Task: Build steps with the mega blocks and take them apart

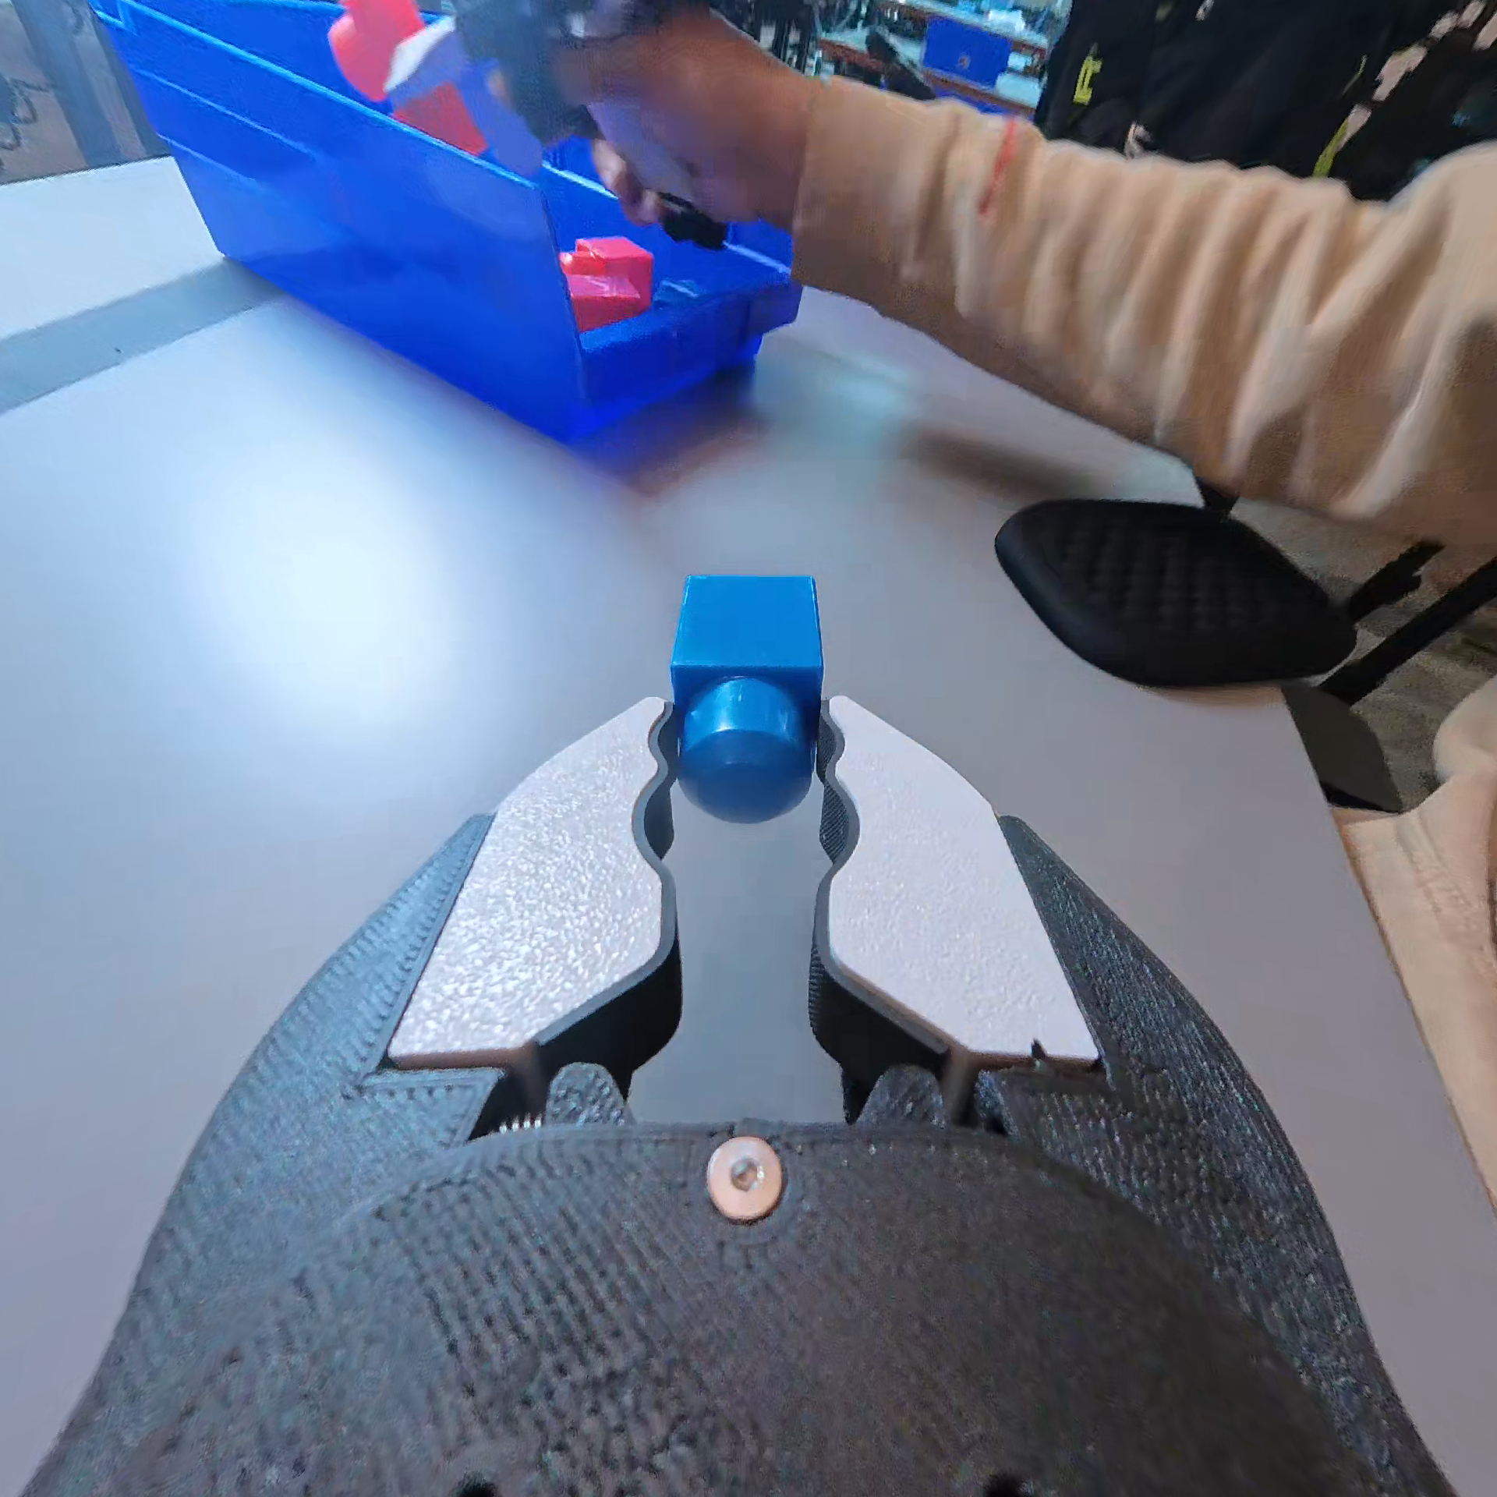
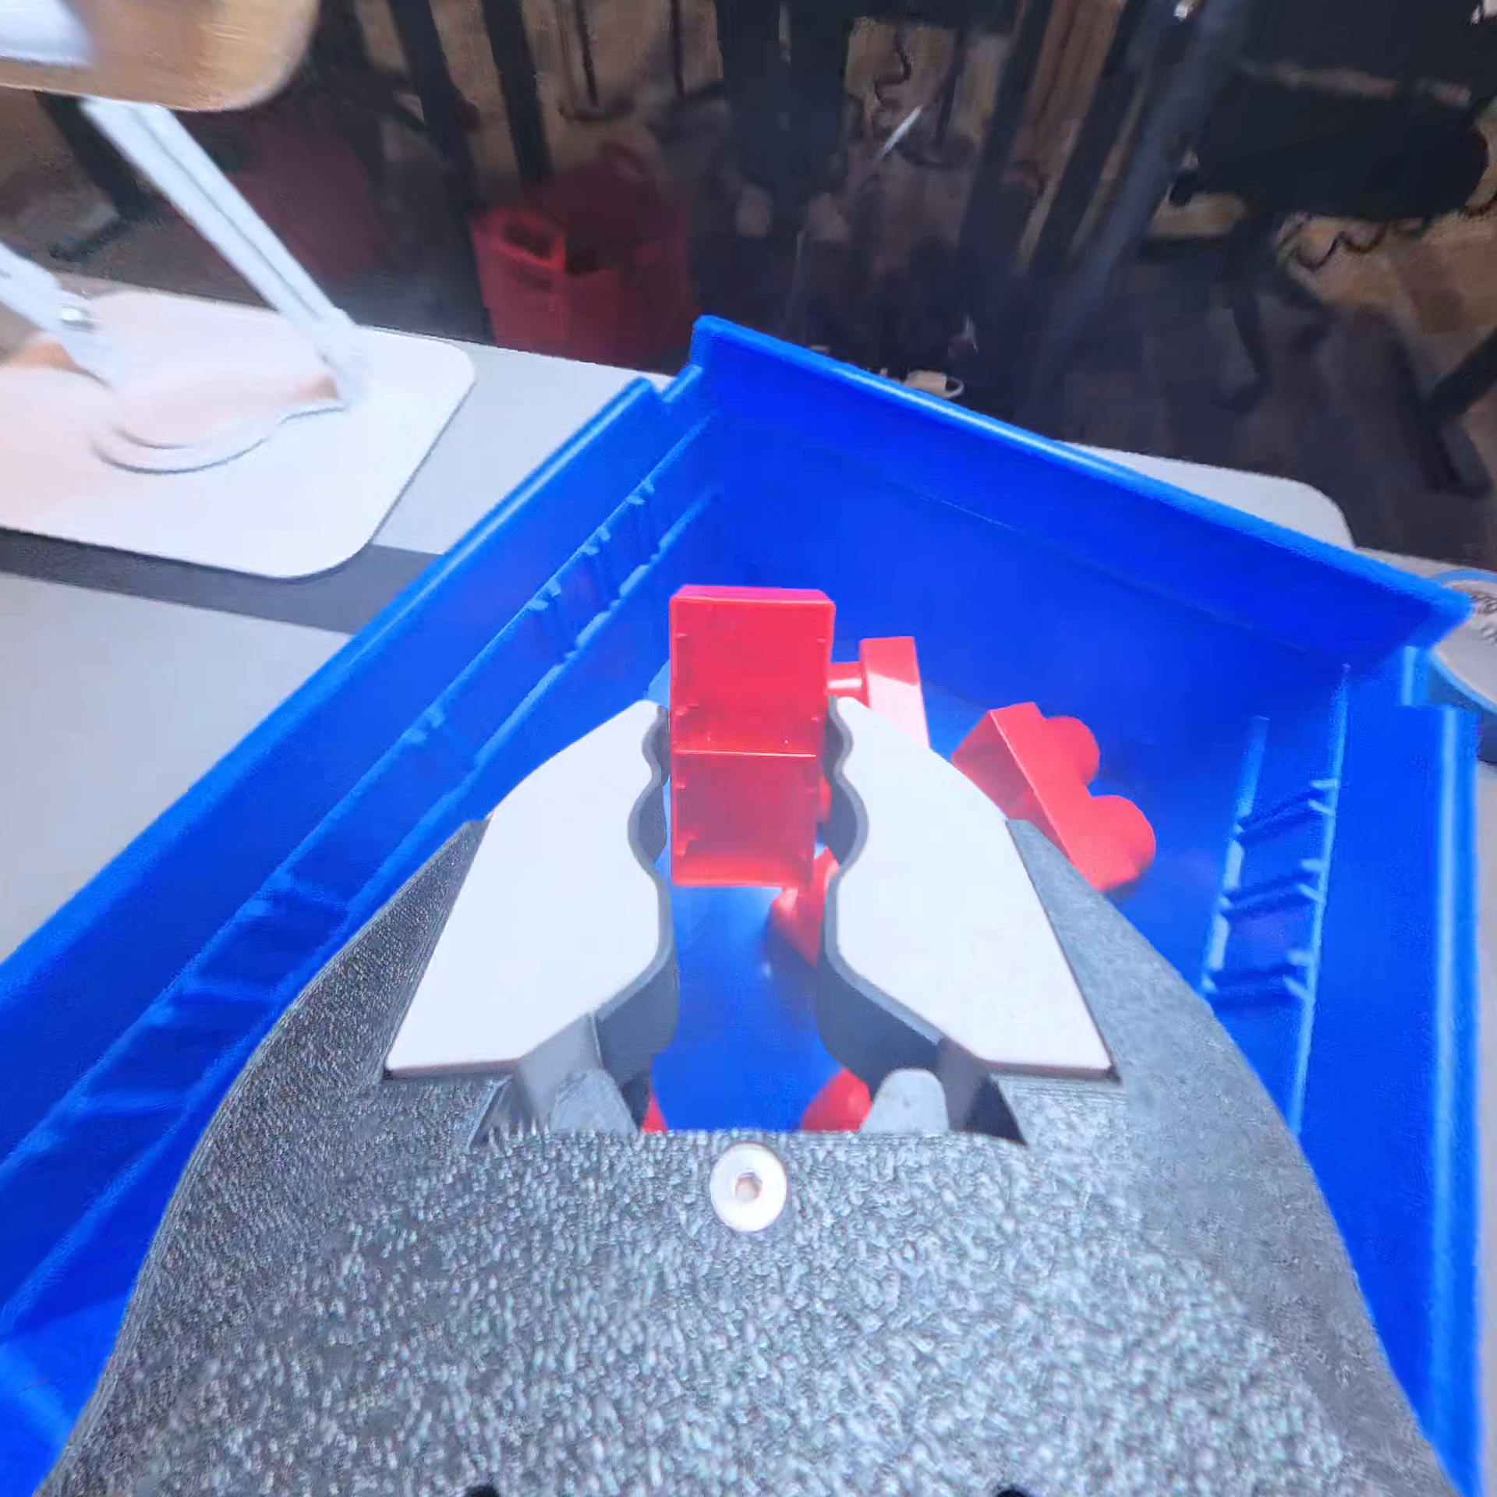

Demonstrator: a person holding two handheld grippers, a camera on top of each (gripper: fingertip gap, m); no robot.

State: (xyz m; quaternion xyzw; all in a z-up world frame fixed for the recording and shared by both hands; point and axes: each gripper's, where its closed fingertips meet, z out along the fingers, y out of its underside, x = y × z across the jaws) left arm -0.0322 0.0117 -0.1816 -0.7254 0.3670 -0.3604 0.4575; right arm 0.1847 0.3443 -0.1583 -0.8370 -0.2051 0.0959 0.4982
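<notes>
Nearest the camera, the left gripper (image 1: pixel 744 757) has its fingers clamped on a blue block (image 1: pixel 747 648), stud facing back, above the tabletop (image 1: pixel 283 648). At the far left, the right gripper (image 2: pixel 749 798) grips a red block (image 2: pixel 749 729) inside the blue bin (image 2: pixel 1053 502); it seems skewed and may catch the wall or slip.

No readable text, labels, brands or numbers anywhere; background blurred, blocks and bin plain, unmarked.
</notes>
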